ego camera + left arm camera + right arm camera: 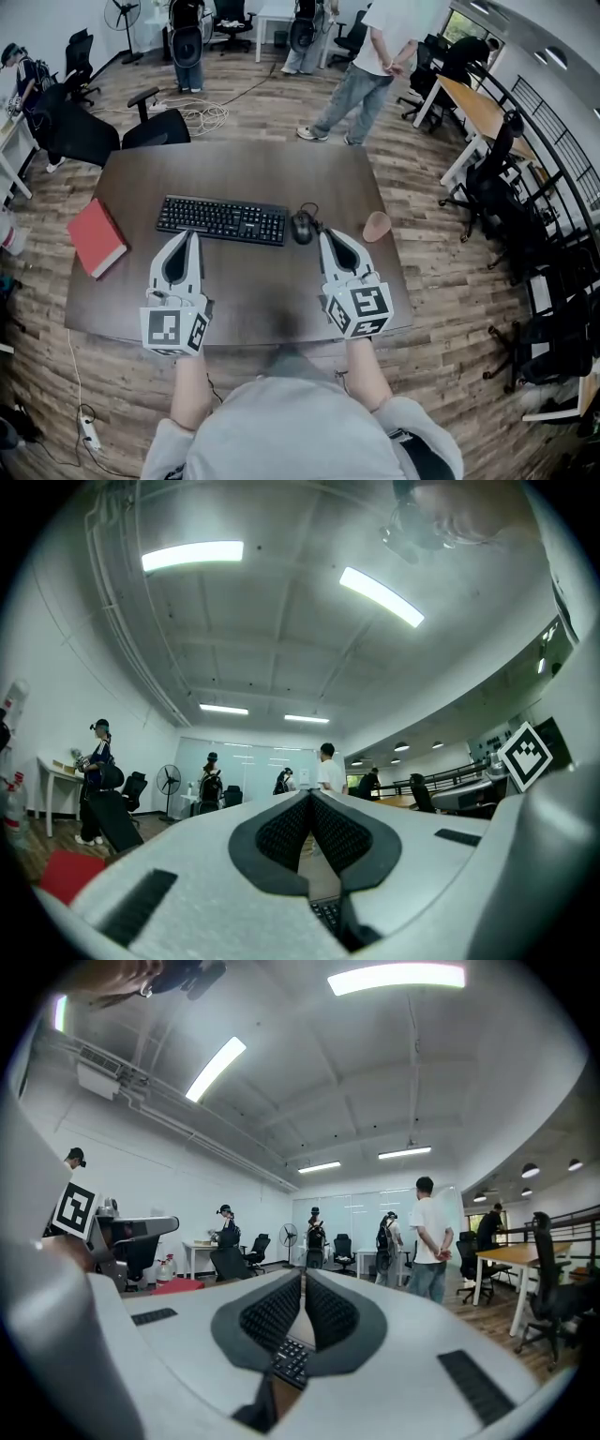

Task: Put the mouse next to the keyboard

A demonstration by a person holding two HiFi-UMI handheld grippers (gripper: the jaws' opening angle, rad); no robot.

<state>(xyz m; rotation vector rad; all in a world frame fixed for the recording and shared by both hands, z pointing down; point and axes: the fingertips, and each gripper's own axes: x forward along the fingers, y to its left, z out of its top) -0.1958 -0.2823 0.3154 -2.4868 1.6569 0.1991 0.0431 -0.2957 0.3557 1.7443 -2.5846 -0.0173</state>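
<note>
The surface is carrying a keyboard just ahead of the left gripper. That gripper and the right gripper are both hovering clenched and empty. The mouse is lying just left of the right gripper's tip, beside the keyboard's right end, seemingly untouched.

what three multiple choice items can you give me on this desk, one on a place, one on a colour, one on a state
1. The mouse lies: A beside the keyboard's right end; B on the book; C behind the keyboard.
2. The book is: A blue; B green; C red.
3. The right gripper is: A open; B shut and empty; C shut on the mouse.

Answers: 1 A, the head view shows it just off the keyboard's right end. 2 C, its cover is plainly red. 3 B, its jaws meet with nothing between them.
</note>
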